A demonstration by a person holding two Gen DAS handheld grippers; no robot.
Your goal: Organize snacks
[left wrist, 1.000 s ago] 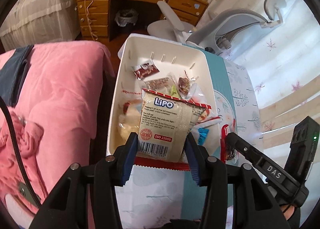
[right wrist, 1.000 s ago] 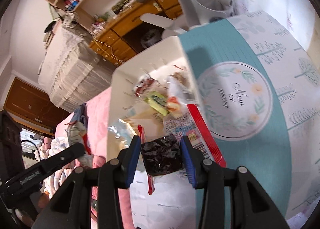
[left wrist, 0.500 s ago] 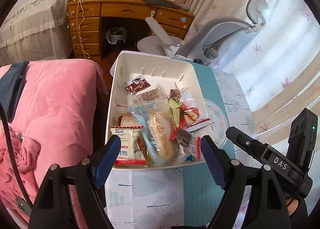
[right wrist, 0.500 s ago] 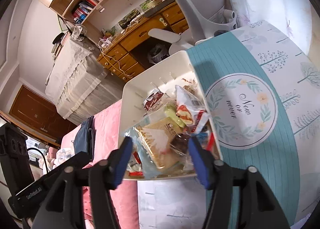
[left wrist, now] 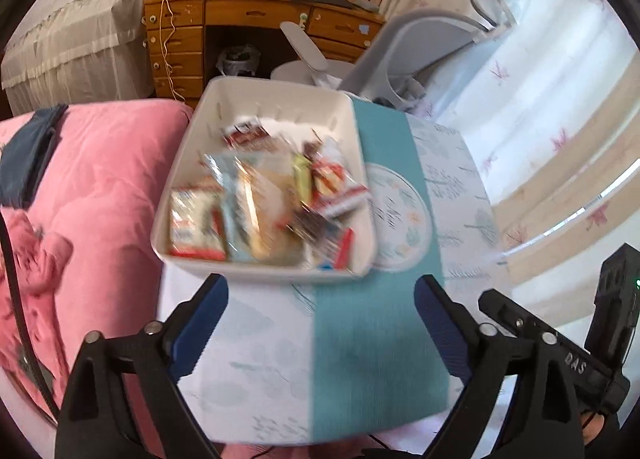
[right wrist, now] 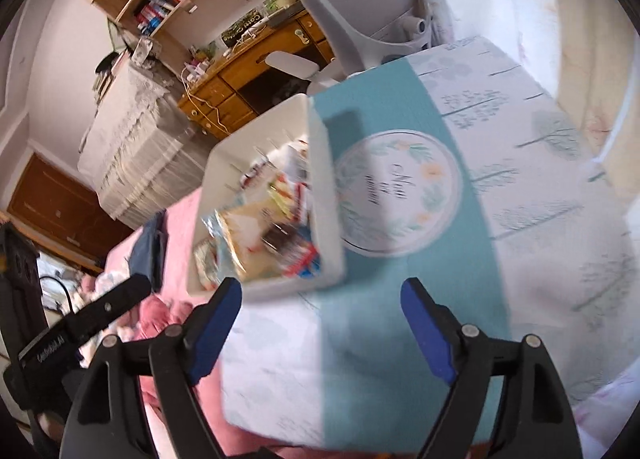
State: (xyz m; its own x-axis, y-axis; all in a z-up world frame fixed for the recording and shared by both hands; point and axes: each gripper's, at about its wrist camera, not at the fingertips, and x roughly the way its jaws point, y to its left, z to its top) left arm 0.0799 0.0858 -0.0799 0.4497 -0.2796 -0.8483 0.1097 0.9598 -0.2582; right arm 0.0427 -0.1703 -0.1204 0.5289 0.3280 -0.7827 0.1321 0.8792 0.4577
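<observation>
A white plastic bin (left wrist: 200, 131) sits on the table's left side and holds several snack packets (left wrist: 260, 211), among them a red-and-white Lipo pack (left wrist: 192, 227) and a clear bag of biscuits. My left gripper (left wrist: 320, 323) is open and empty, pulled back over the tablecloth in front of the bin. My right gripper (right wrist: 320, 323) is open and empty too, just short of the bin's (right wrist: 324, 179) near wall. Both views are motion-blurred.
The tablecloth (left wrist: 372, 339) has a teal stripe and a round printed emblem (right wrist: 396, 191). A pink blanket (left wrist: 92, 187) lies left of the table. A grey office chair (right wrist: 360, 11) and a wooden desk (left wrist: 240, 31) stand behind it.
Both grippers let go of their packets, the Lipo pack and a dark wrapper, into the bin, opened wide, and have drawn back from it toward the table's near side.
</observation>
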